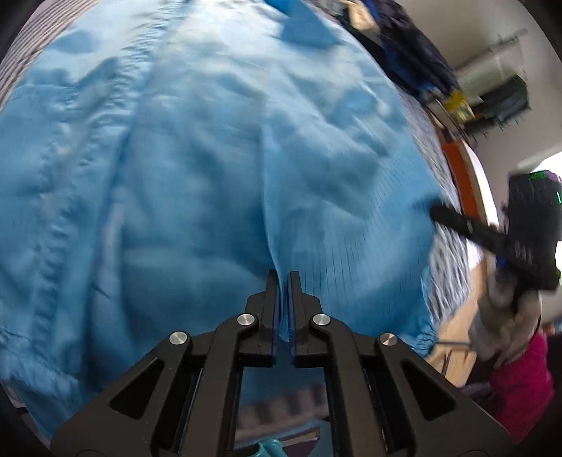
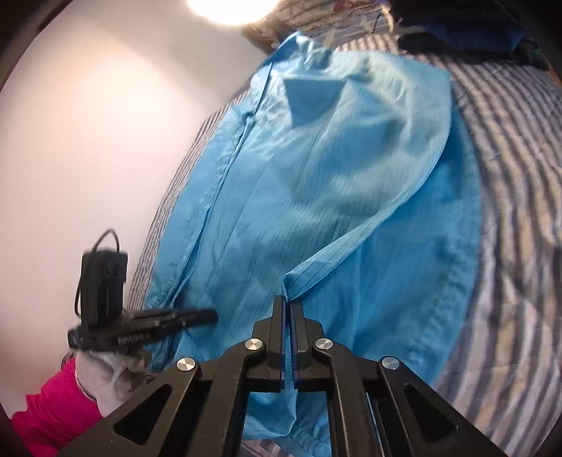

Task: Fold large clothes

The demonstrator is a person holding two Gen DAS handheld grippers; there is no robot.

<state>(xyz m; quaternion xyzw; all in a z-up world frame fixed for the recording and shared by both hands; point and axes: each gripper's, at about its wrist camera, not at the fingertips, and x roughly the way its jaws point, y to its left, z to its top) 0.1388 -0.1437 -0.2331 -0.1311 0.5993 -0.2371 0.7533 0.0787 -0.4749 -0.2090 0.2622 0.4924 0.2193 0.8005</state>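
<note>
Holding a pinch of the thin light-blue pinstriped garment (image 1: 217, 168) in each claw, I judge that the folding has only begun; my left gripper (image 1: 283, 277) is closed on a ridge of the cloth near the hem, and my right gripper (image 2: 288, 302) is closed on a raised fold of the same cloth, which lifts in a small tent from its tips. I think the garment is a work coat or gown; it lies spread over the grey-and-white striped bedcover (image 2: 509, 182), with its darker blue collar (image 2: 309, 98) at the far end and a long seam (image 2: 217, 197) running down one side; one panel seems already turned over the body, but the rest is wrinkled and the lower hem with elastic cuff (image 1: 426, 335) hangs near the bed edge; the main fold and the smoothing are left to do.

Around it, a pile of dark blue and black clothes (image 2: 463, 31) sits at the far end of the bed, well apart from my grip; a pale wall (image 2: 87, 140) runs along one side; my gloved hand and pink sleeve (image 2: 52, 404) are near the hem; nothing lies on the garment itself.
</note>
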